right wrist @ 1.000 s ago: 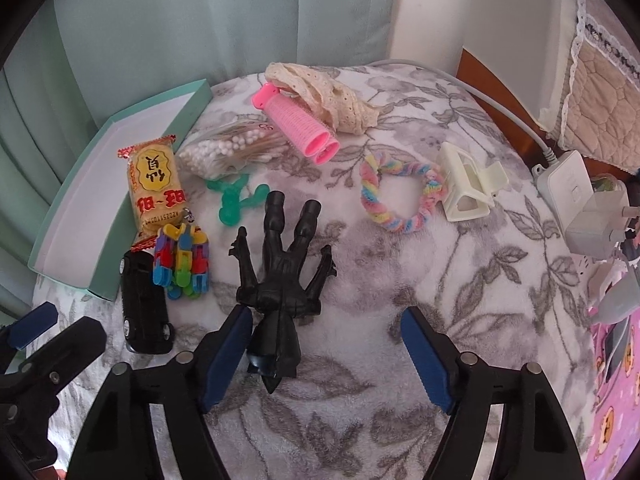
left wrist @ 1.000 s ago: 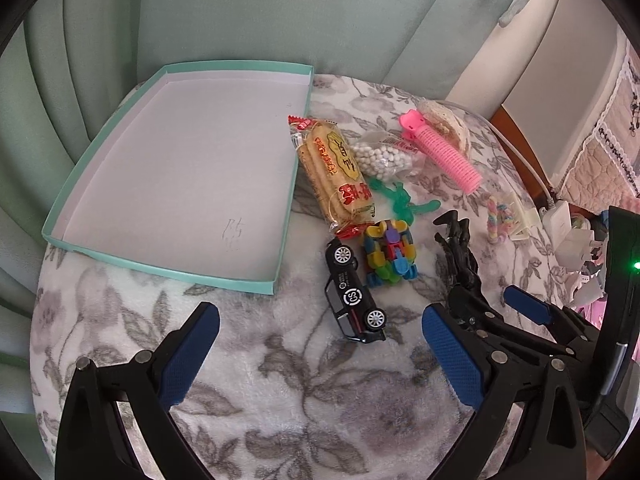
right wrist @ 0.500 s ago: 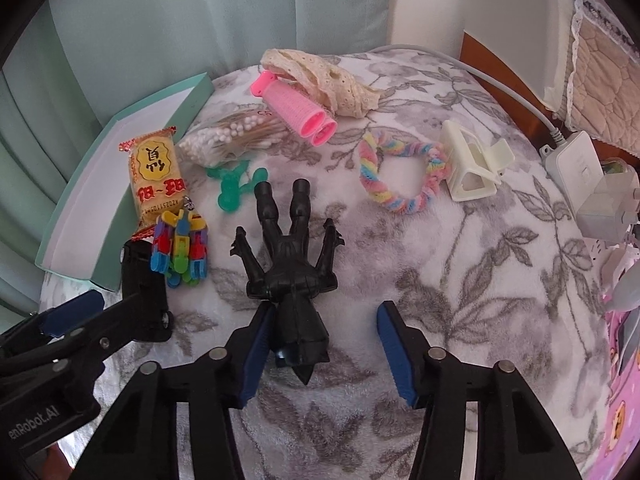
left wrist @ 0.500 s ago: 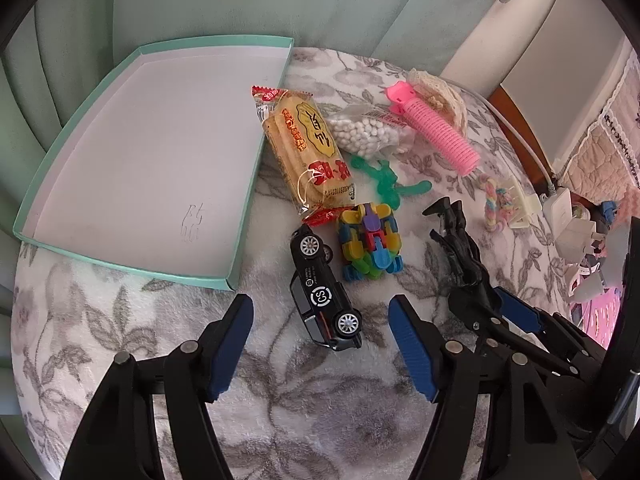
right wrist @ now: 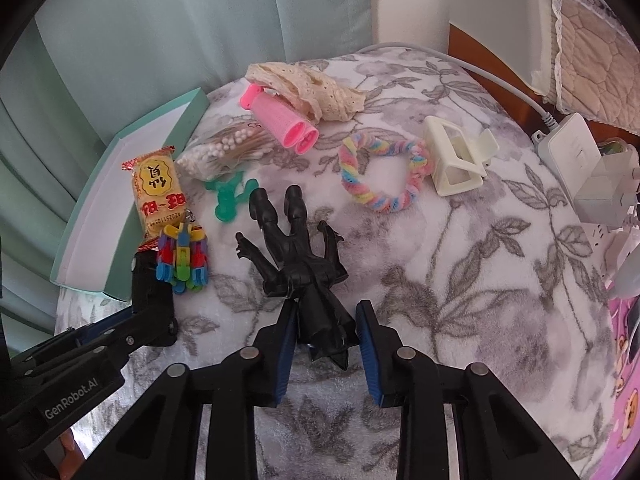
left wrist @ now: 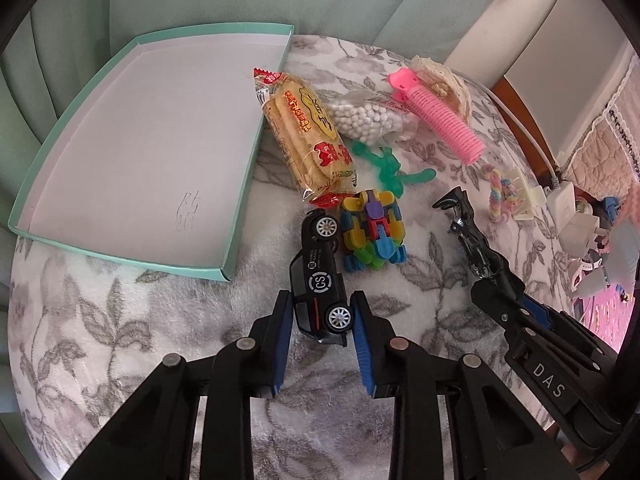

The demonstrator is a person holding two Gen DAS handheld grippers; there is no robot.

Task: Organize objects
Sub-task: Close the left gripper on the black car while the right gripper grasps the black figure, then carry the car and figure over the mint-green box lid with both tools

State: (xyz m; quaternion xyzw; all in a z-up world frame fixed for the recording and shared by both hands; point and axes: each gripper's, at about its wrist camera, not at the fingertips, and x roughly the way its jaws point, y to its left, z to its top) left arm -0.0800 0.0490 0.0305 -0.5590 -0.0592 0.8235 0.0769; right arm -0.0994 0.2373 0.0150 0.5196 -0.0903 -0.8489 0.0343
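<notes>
Left hand-held gripper (left wrist: 320, 322) clamped around rear of black toy car (left wrist: 320, 280); right hand-held gripper (right wrist: 326, 330) clamped around black figure (right wrist: 298, 264). Both toys on floral blanket (right wrist: 460, 280). Teal box lid (left wrist: 140, 152), left of car, holds nothing; snack packet (left wrist: 308, 136) just beside its rim.

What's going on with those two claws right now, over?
Left claw closed around black toy car. Right claw closed around black toy figure. Teal cardboard tray empty.
</notes>
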